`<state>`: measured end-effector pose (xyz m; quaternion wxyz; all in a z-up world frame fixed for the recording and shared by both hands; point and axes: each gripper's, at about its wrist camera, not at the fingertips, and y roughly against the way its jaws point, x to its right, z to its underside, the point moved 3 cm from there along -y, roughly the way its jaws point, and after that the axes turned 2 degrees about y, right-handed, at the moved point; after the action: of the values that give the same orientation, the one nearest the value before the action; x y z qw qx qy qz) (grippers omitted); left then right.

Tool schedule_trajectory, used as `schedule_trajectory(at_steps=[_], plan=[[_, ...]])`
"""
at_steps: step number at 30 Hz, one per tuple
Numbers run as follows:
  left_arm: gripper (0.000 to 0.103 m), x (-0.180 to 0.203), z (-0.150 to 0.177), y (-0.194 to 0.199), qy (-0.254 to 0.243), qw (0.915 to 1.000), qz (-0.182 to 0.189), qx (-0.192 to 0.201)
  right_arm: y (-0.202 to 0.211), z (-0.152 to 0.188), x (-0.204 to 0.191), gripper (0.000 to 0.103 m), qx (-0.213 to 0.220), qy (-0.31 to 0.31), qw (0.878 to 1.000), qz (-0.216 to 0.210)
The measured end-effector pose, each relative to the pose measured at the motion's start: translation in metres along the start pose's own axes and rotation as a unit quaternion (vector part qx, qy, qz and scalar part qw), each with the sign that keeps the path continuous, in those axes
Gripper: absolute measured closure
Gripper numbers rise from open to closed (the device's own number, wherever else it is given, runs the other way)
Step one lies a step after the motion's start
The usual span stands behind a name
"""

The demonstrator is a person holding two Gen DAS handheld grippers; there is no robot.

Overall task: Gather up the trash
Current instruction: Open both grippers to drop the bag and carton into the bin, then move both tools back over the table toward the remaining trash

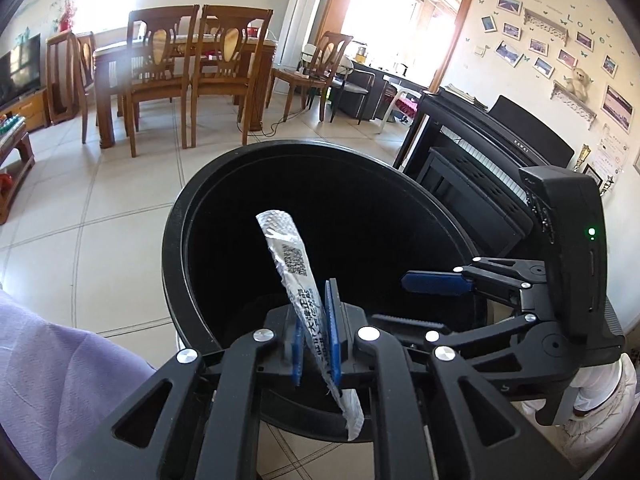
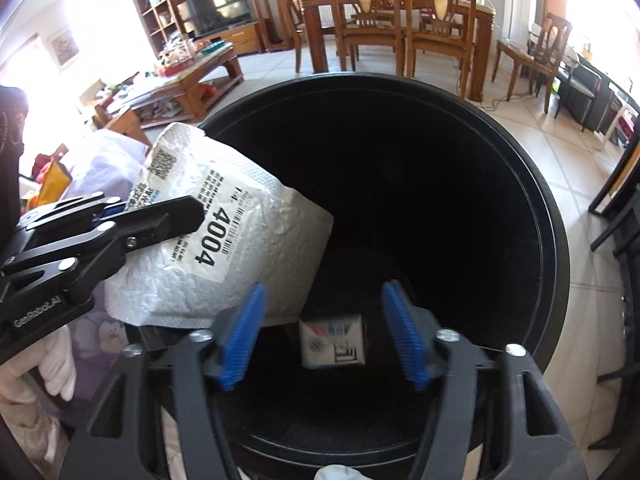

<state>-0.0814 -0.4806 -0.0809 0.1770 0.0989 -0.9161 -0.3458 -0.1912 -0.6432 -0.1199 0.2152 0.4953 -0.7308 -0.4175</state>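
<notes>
Holding trash over the round black plastic bin [image 1: 208, 216], both claws hung above its dark mouth.

Left claw [image 1: 316, 344] stood nearly closed, its blue pads pinching the white padded mailer bag with a printed label [image 1: 298, 264], which rose edge-on over the bin opening; right claw [image 2: 324, 336] stood open with nothing between its blue pads; a small white printed carton [image 2: 332, 344] sat blurred below them, inside the bin; whether it was falling or resting could not be told; the bin stood on the pale tiled floor [image 1: 100, 200].
</notes>
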Motion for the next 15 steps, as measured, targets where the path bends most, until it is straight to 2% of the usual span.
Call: schedule_trajectory(at_steps=[2,6,15], plan=[[0.085,0.000,0.000,0.002,-0.001,1.0000,0.000,0.002,-0.003,-0.001,0.000,0.038,0.001,0.001,1.000,0.002],[0.049,0.001,0.001,0.010,-0.005,0.9997,-0.011,0.020,-0.001,-0.002,0.000,0.038,0.006,0.003,1.000,0.011],[0.047,-0.006,0.004,0.036,0.005,0.9988,-0.022,0.044,0.006,-0.007,-0.015,0.038,0.026,0.007,1.000,0.008]])
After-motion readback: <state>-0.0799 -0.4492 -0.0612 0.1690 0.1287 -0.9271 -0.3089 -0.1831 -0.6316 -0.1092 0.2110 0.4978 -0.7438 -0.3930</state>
